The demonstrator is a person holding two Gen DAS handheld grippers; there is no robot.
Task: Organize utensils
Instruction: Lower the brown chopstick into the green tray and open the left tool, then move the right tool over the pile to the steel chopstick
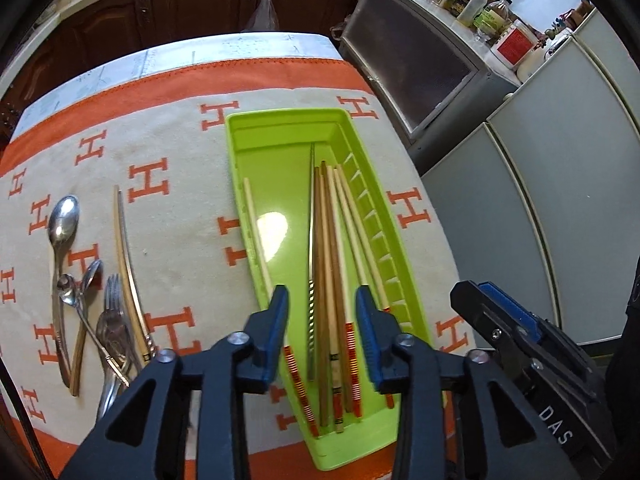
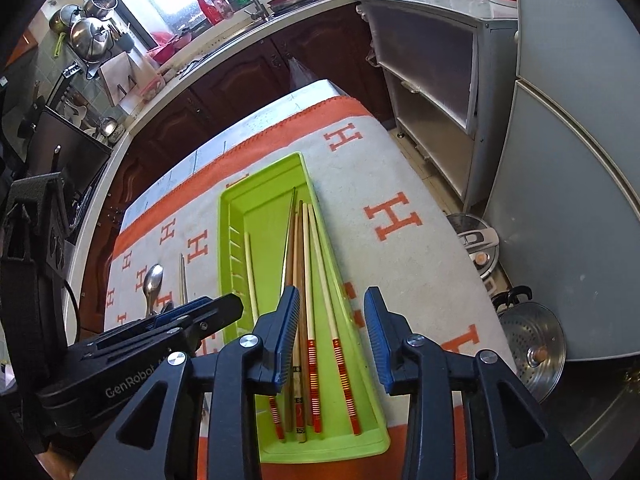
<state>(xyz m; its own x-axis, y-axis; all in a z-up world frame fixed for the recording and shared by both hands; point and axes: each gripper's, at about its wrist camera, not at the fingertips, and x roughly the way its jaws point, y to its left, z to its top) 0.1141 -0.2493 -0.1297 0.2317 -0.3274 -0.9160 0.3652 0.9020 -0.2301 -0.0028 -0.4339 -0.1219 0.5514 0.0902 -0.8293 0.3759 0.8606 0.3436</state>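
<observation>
A glossy lime-green plastic tray (image 1: 280,128), long and rectangular with a ribbed side compartment, lies at frame centre and holds slender wooden chopsticks (image 1: 334,280), some banded red and gold at their butts, beside one thin metal stick. Both the left gripper (image 1: 322,304) and the right gripper (image 2: 332,304) hover above it, blue-padded jaws parted and empty. At lower left, polished steel spoons (image 1: 62,224) and forks (image 1: 114,312) rest on a cream cloth (image 1: 180,152) patterned with orange H's.

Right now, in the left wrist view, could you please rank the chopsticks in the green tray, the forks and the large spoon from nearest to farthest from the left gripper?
1. Chopsticks: in the green tray, directly under the open left gripper.
2. Forks: on the cloth, left of the gripper.
3. Large spoon: farthest left.
</observation>
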